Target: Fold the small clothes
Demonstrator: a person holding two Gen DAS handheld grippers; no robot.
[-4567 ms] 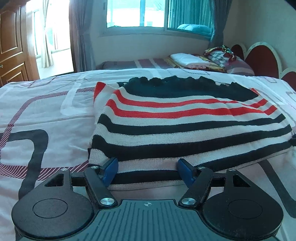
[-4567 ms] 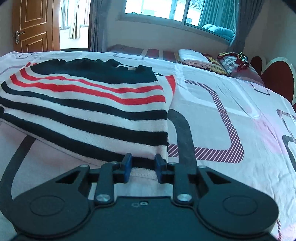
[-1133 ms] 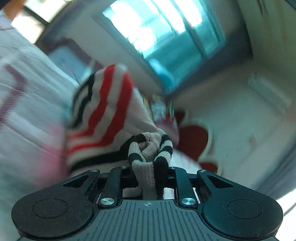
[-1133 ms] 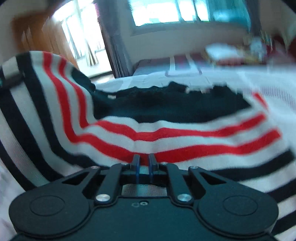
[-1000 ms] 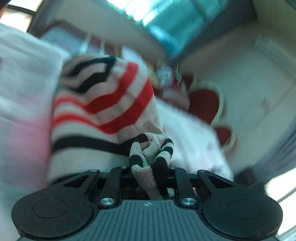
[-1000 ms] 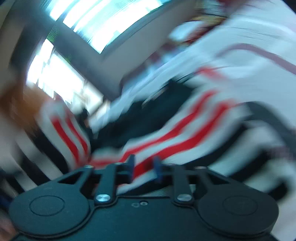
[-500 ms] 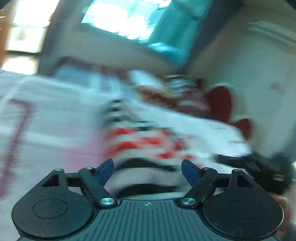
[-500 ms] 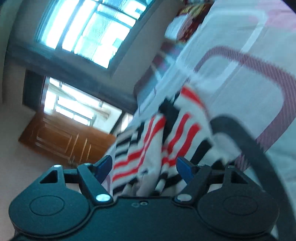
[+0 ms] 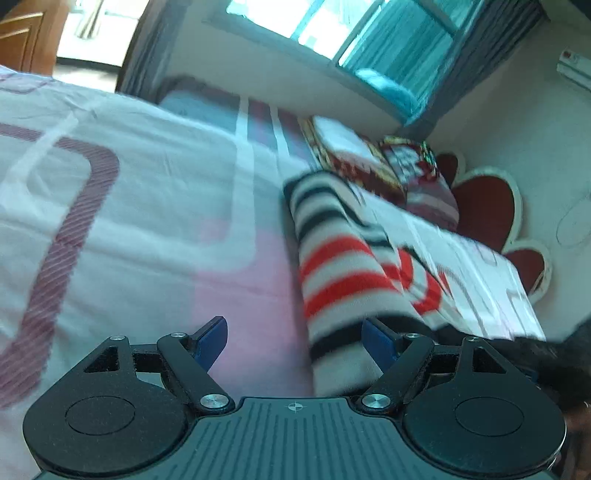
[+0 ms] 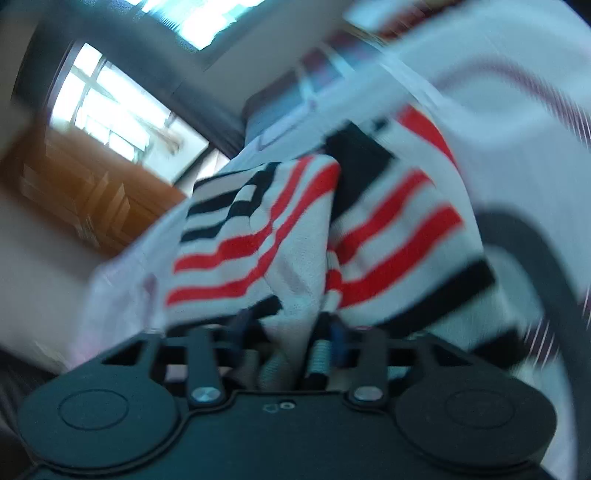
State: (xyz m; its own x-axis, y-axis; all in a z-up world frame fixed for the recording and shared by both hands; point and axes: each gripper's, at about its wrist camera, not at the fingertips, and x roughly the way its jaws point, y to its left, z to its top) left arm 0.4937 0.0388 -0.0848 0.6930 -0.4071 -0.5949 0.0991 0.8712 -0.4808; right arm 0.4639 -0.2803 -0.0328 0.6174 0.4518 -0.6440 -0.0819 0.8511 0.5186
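Now the striped sweater (image 9: 343, 266) lies folded into a long narrow band on the bed (image 9: 147, 206), running from about six o'clock up toward one o'clock in the left wrist view. Its near end sits just inside the right-hand blue pad of the left tool (image 9: 294, 341), whose jaws stand wide apart and released; the other pad hangs over bare pink sheet, and neither pad presses on the knit. At four o'clock in that view a dark blurred shape crosses the bed's edge; what it is I cannot tell.

In the right wrist view the picture is smeared by motion. The right tool (image 10: 286, 328) has just been closing, and a bunched fold of the sweater (image 10: 295, 236) stands between its two blue pads, which appear to clench the pale cloth at its lower edge. From there the garment rises in two flaps, red and black stripes spreading toward eleven o'clock and two o'clock.

Beyond the sweater, at one o'clock in the left view, a stack of folded bedding (image 9: 376, 158) rests near the red scalloped headboard (image 9: 487, 210). A window (image 9: 332, 22) fills twelve o'clock, and a wooden door (image 10: 74, 184) shows at nine o'clock in the right view. No container is visible in either view.
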